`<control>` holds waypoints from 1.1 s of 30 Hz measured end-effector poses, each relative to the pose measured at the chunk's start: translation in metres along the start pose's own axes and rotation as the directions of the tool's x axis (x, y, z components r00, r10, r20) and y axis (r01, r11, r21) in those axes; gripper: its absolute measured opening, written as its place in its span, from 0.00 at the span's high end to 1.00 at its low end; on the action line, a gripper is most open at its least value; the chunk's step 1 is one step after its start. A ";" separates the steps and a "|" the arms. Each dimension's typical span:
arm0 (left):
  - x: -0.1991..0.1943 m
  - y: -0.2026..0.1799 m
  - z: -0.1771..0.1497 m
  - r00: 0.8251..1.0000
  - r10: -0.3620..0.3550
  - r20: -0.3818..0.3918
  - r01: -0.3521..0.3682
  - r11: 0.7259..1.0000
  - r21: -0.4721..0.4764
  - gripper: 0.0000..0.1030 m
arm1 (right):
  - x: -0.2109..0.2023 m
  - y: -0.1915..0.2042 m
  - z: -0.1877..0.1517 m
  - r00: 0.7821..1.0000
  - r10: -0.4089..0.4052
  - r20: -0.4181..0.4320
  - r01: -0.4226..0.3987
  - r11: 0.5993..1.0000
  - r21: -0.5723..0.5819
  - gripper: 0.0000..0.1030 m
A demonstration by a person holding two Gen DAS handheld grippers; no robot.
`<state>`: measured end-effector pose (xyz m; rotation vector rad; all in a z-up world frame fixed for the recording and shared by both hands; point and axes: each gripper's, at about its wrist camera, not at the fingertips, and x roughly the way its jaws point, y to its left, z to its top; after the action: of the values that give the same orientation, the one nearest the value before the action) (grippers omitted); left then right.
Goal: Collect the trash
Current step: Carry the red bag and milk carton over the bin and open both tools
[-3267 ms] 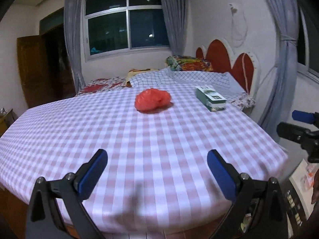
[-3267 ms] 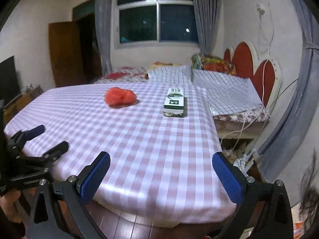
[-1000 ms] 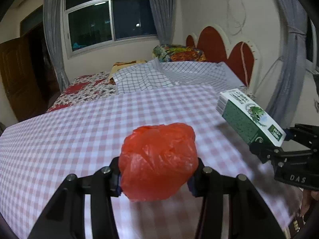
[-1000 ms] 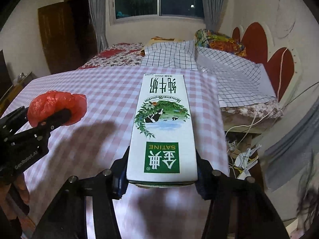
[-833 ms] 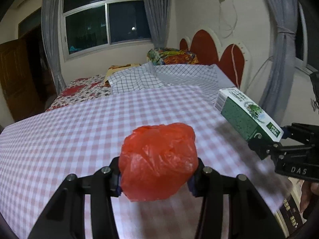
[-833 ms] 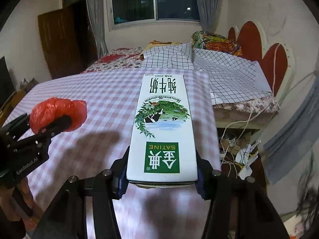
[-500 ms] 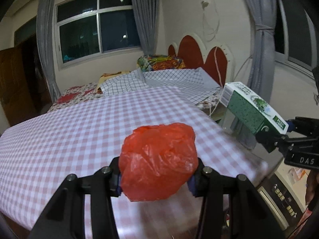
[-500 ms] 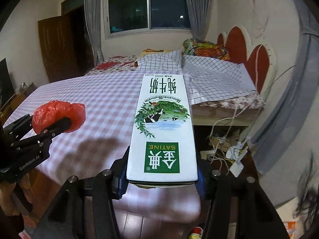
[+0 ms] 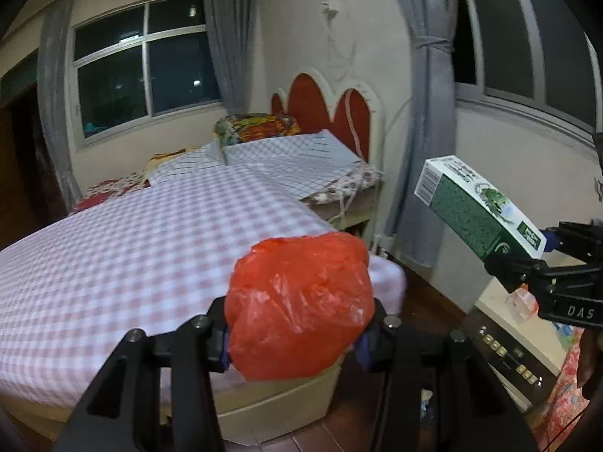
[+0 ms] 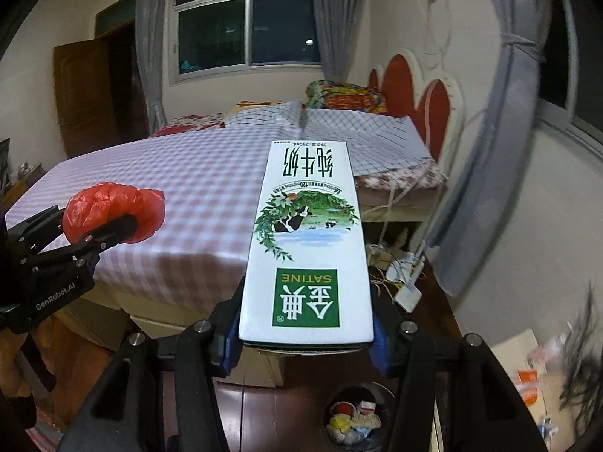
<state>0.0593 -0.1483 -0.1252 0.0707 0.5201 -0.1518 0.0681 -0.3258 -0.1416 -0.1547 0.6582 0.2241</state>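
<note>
Grippers both loaded. Left gripper (image 9: 294, 333) clamps a crumpled red plastic bag (image 9: 299, 303), held in the air past the corner of the checked tablecloth (image 9: 132, 248). Right gripper (image 10: 305, 333) clamps a Satine milk carton (image 10: 307, 241) by its near end, long axis pointing away. Trash bin (image 10: 356, 418), part-filled, stands on the wooden floor directly below the carton.

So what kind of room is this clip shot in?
Most likely a home bedroom: a bed with a red scalloped headboard, a patterned pillow, and grey curtains at a window.
</note>
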 end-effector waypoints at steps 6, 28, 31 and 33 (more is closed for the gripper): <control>-0.006 -0.039 -0.014 0.999 -0.052 0.007 0.052 0.998 0.028 0.52 | -0.016 -0.034 -0.036 0.998 -0.054 -0.020 0.055 0.998 0.039 0.46; 0.069 -0.140 -0.093 0.968 -0.194 -0.159 0.212 0.971 0.108 0.52 | 0.022 -0.128 -0.179 0.975 -0.110 -0.195 0.146 0.972 0.184 0.46; 0.085 -0.152 -0.107 0.958 -0.205 -0.200 0.231 0.965 0.120 0.52 | 0.034 -0.139 -0.202 0.967 -0.104 -0.231 0.153 0.967 0.204 0.46; 0.096 -0.160 -0.117 0.951 -0.211 -0.227 0.244 0.961 0.128 0.52 | 0.044 -0.144 -0.214 0.962 -0.097 -0.253 0.153 0.965 0.214 0.46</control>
<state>0.0583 -0.3053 -0.2790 0.1796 0.7293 -0.4146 0.0125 -0.5033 -0.3259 0.0025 0.9081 0.0031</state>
